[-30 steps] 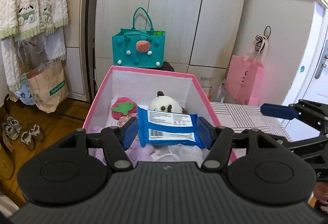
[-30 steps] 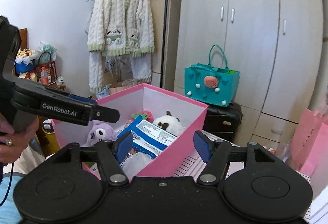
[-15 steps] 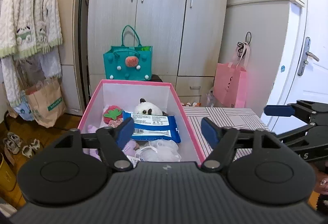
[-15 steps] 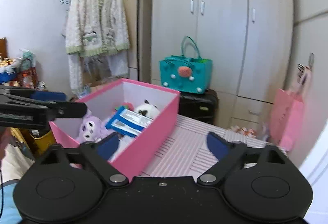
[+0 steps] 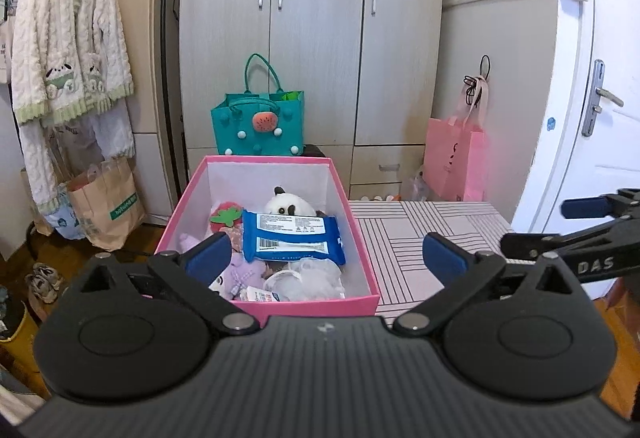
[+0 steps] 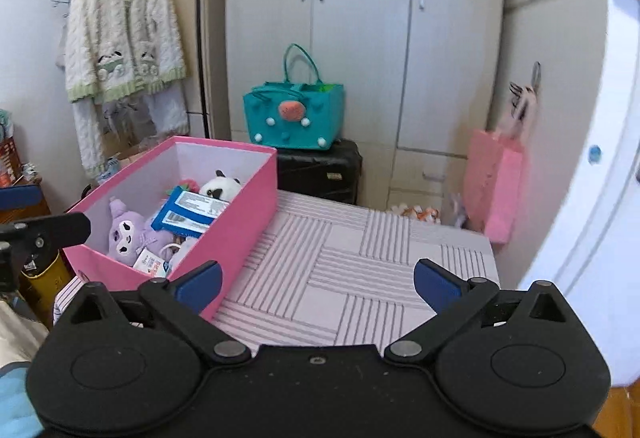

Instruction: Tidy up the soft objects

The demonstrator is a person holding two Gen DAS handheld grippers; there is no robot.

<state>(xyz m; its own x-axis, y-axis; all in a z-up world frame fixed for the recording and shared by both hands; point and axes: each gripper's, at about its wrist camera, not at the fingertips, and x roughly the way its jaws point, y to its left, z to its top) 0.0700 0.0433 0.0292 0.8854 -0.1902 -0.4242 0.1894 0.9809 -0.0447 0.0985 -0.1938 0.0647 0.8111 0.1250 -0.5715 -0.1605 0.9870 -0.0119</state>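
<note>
Pink box [image 5: 362,234] sits on striped counter [image 5: 432,226], at its left end, open-topped. Landmark for all below = the box.

Inside box: blue wipes pack [image 5: 292,236] lying on top of the pile, label up, roughly centre. Behind it, toward box's far wall: panda plush [image 5: 290,203]. Far-left corner: strawberry plush [image 5: 226,213]. Near-left, partly under the pack: purple plush [image 6: 128,234], w/ a small tag at its feet. Near end, in front of the pack: clear crumpled plastic [image 5: 308,278].

Left gripper [image 5: 324,256] hovering just short of box's near wall, jaws spread fully wide, have just been opening, nothing between them; left pad overlaps box's near-left corner in view, right pad over bare counter right of box. No contact w/ pack or plush.

Right gripper [image 6: 316,280] right of box, over bare counter, jaws also wide apart, gripping nothing; left pad in view against box's outer right wall, touching or not – can't tell.

Beyond box's far wall: teal felt bag [image 6: 294,117] atop black suitcase [image 6: 320,173], grey wardrobe [image 5: 312,17] behind. Far right of box: pink paper bag [image 5: 454,157] hung on wall. Far left: white knit cardigan [image 5: 68,37] on rail, brown paper bag [image 5: 108,201] on floor.
</note>
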